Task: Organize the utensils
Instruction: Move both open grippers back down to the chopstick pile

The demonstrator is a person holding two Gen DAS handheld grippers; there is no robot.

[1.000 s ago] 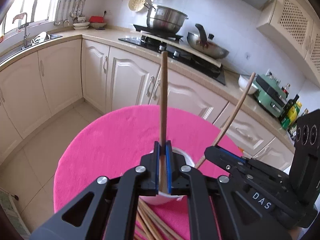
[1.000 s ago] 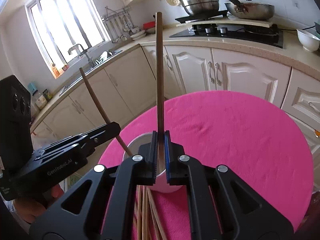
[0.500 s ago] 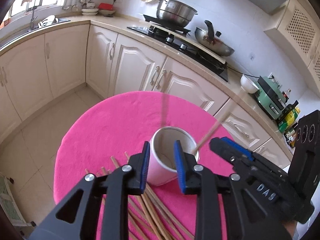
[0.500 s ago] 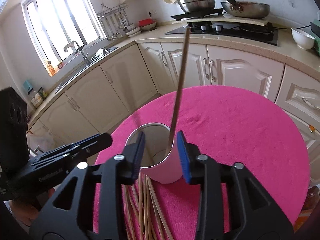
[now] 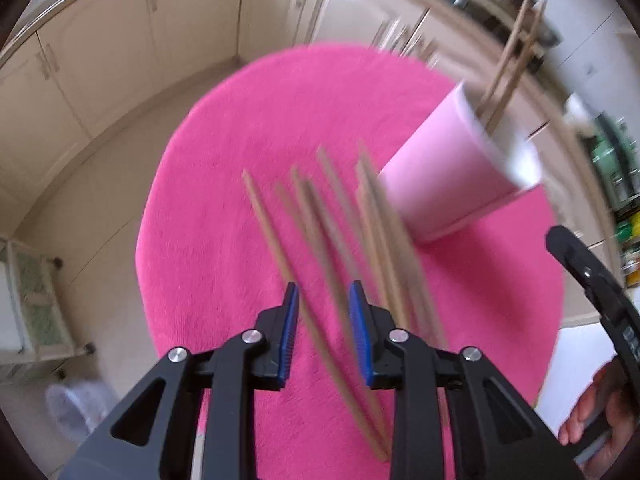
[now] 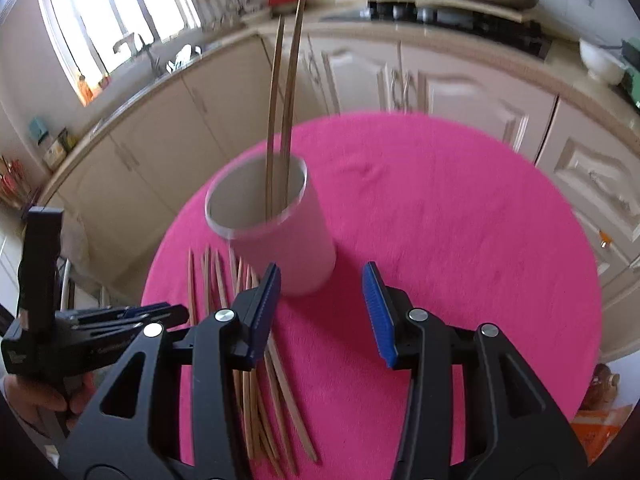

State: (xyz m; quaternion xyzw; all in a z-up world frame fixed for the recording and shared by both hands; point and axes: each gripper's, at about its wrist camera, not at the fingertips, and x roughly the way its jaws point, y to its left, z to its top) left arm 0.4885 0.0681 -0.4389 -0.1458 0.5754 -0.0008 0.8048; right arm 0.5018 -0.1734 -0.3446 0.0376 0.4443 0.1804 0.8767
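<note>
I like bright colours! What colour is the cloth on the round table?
Bright pink cloth, seen best in the right wrist view, which is sharper.

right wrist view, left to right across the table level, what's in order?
Left hand-held gripper → loose chopsticks on the cloth → pink cup holding two chopsticks → bare pink tablecloth.

My left camera looks steeply down, close over loose chopsticks (image 5: 320, 240). My right camera sits higher, facing the far kitchen counter (image 6: 440, 52). Both share the pink cup (image 5: 452, 176) (image 6: 288, 240) and pink cloth (image 5: 224, 208) (image 6: 460, 220).
</note>
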